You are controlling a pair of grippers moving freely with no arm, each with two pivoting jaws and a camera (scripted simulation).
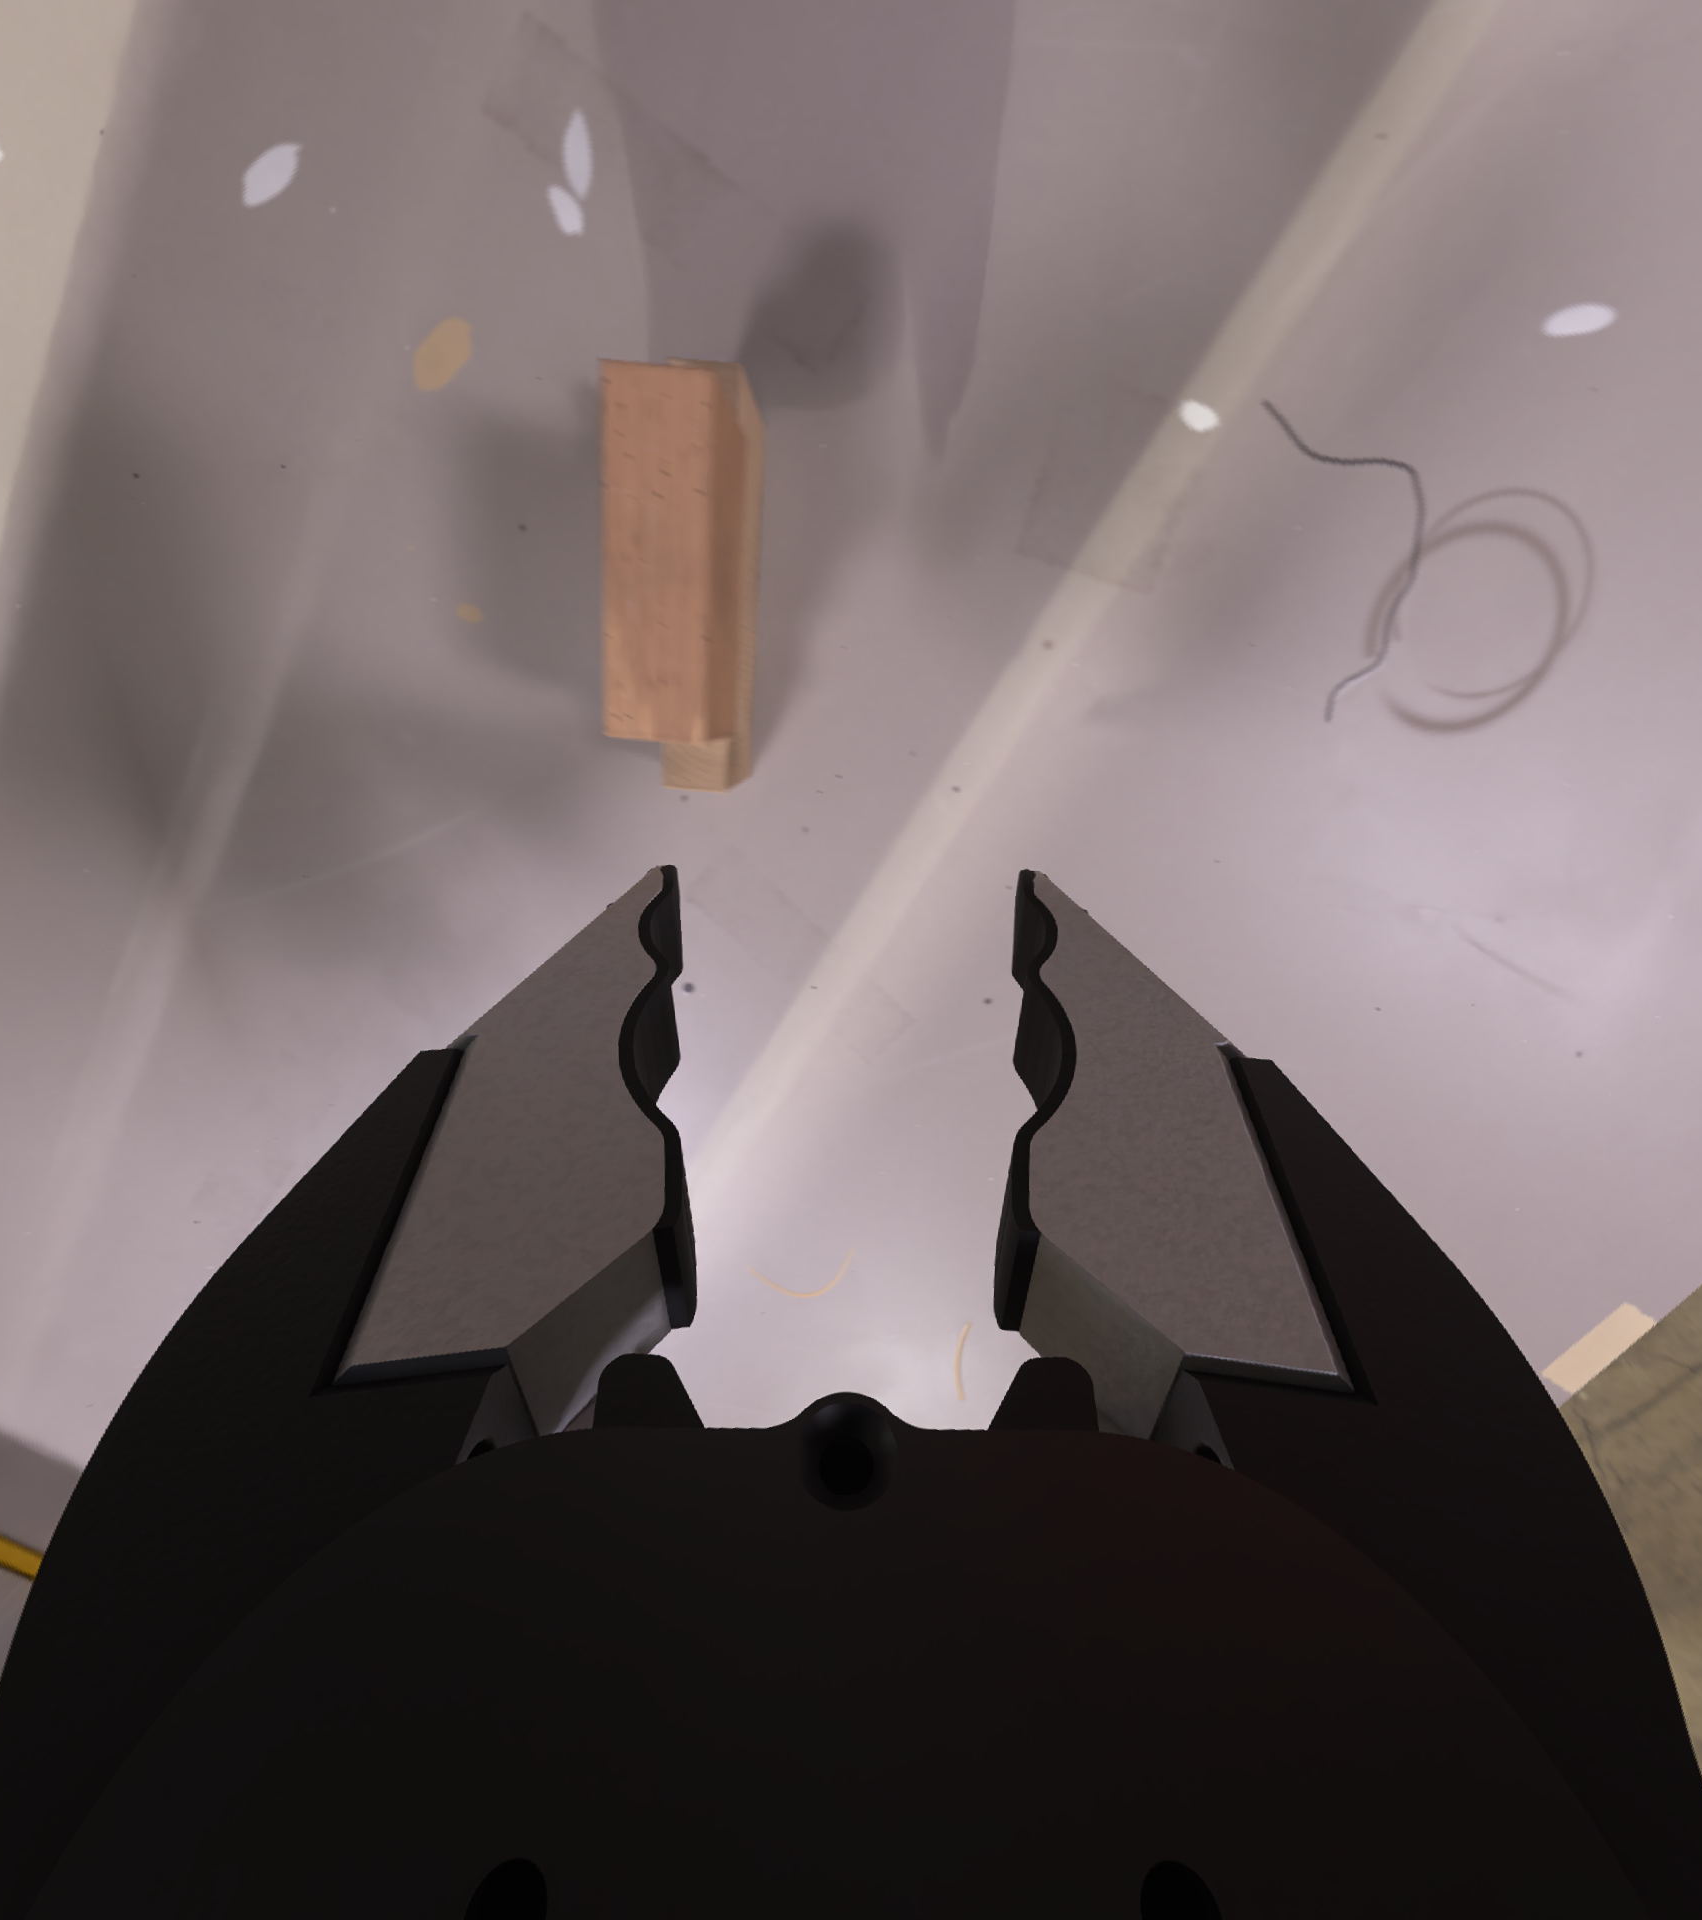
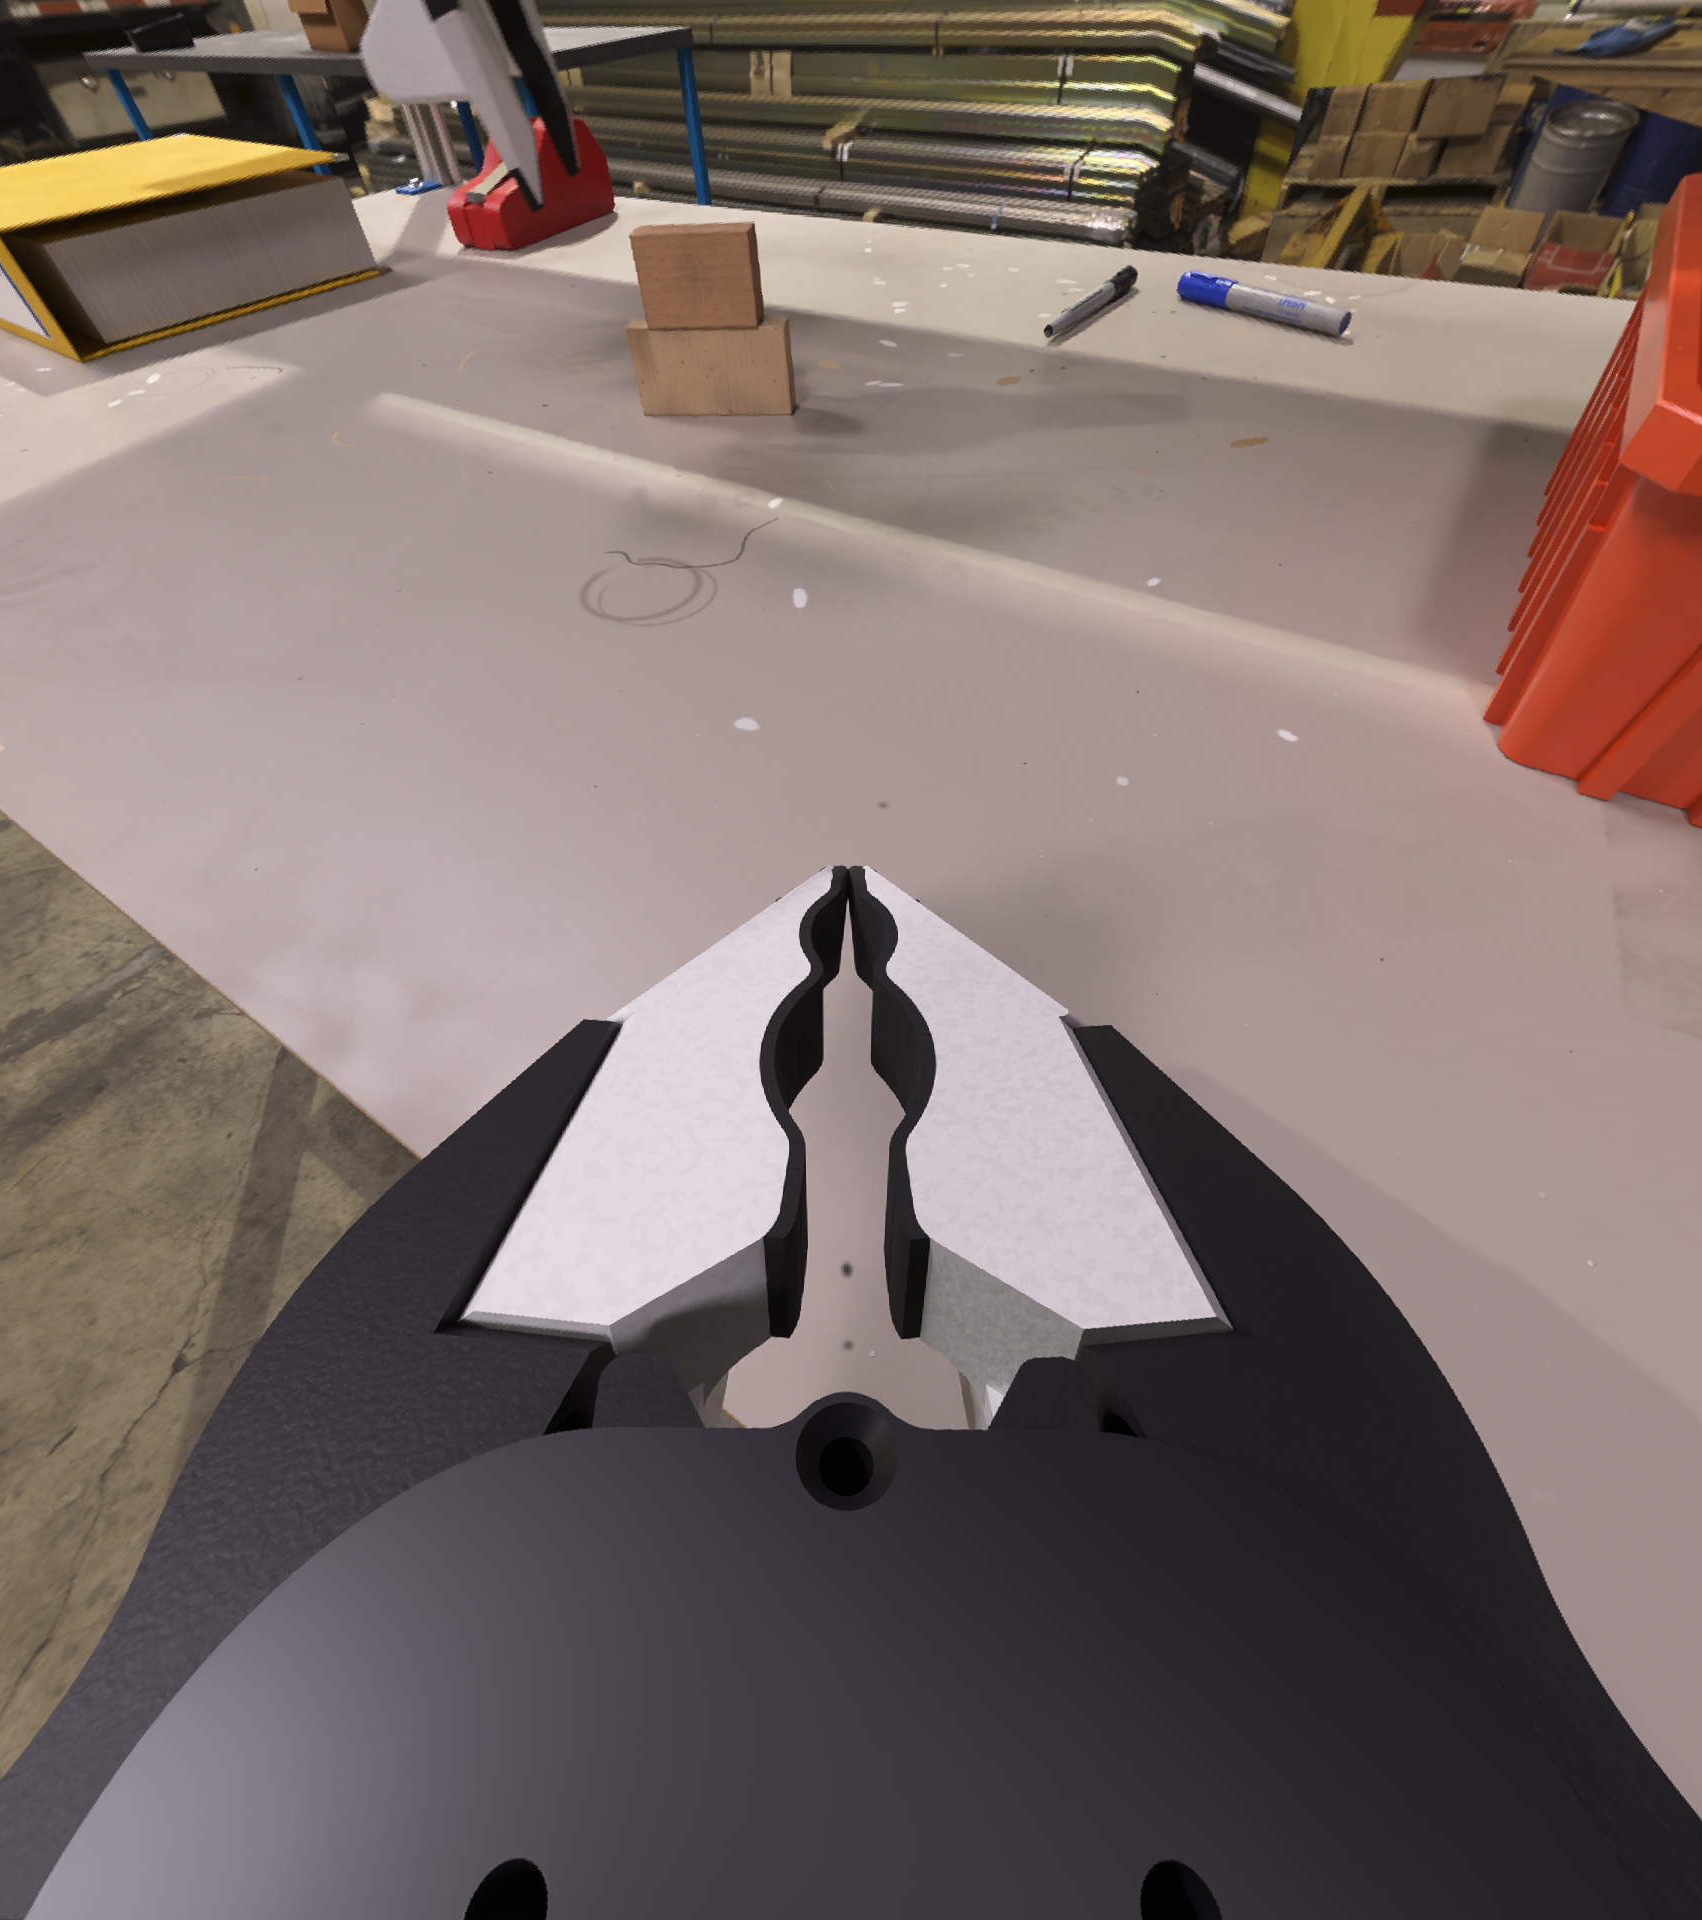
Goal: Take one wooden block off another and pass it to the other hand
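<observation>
Two wooden blocks stand stacked on the grey table point(image 2: 930, 727). In the right wrist view the darker upper block point(image 2: 696, 275) sits on the paler lower block point(image 2: 712, 366), far ahead. The left wrist view looks down on them: the upper block point(image 1: 665, 551) covers most of the lower block point(image 1: 707, 764). My left gripper point(image 1: 847, 883) is open and empty, above the table, its fingertips short of the stack. It also shows in the right wrist view point(image 2: 540, 182), up left of the stack, pointing down. My right gripper point(image 2: 847, 871) is shut and empty, low over the near table.
A yellow binder point(image 2: 130, 239) lies at the far left. A red object point(image 2: 535, 203) stands behind the left gripper. A black pen point(image 2: 1091, 301) and a blue marker point(image 2: 1262, 303) lie at the far right. Orange bins point(image 2: 1678, 571) stand at the right. The table edge and floor point(image 2: 47, 1039) are at the left.
</observation>
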